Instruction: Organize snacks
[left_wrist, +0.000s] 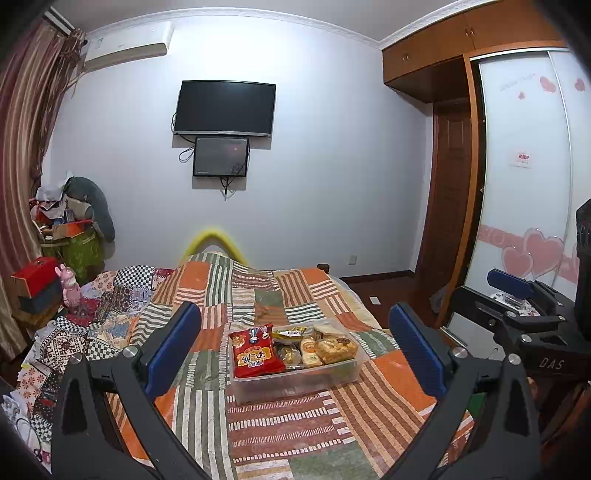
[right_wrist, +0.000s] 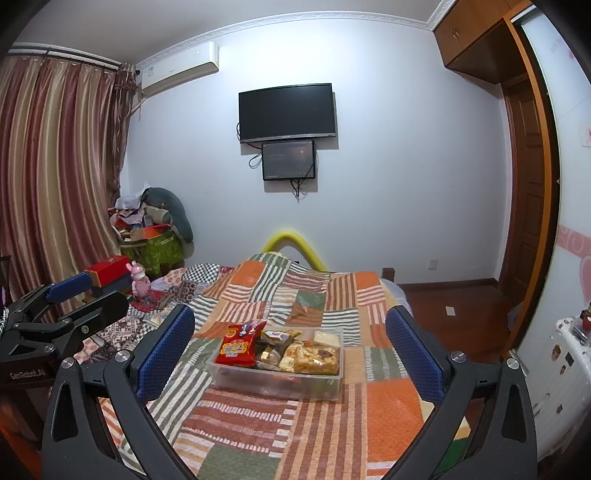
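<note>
A clear plastic bin (left_wrist: 295, 373) full of snacks sits on a patchwork quilt (left_wrist: 369, 417) covering a bed, at the lower centre of both wrist views. Inside it, a red snack bag (left_wrist: 255, 352) leans at the left end, a pack of golden crackers (left_wrist: 335, 349) fills the right end, and smaller wrapped items lie between them. The left gripper (left_wrist: 293, 350) and the right gripper (right_wrist: 290, 354) both hover short of the bin with fingers spread wide and nothing between them, neither touching any snack. The likely risks, as a judgement: the bin rests on soft, wrinkled bedding, so a push from one side could tip it or slide it rather than let the fingers close on a packet. The crinkly bags are packed tight, so pinching one may drag out or spill its neighbours, and squeezing hard could crush the crackers. The two tools sit close together, each visible at the edge of the other's view, and could bump. The small packets in the middle are too blurred to identify, their labels are unreadable, and anything lying under the top layer is hidden. No empty container or other destination for the snacks is visible.
</note>
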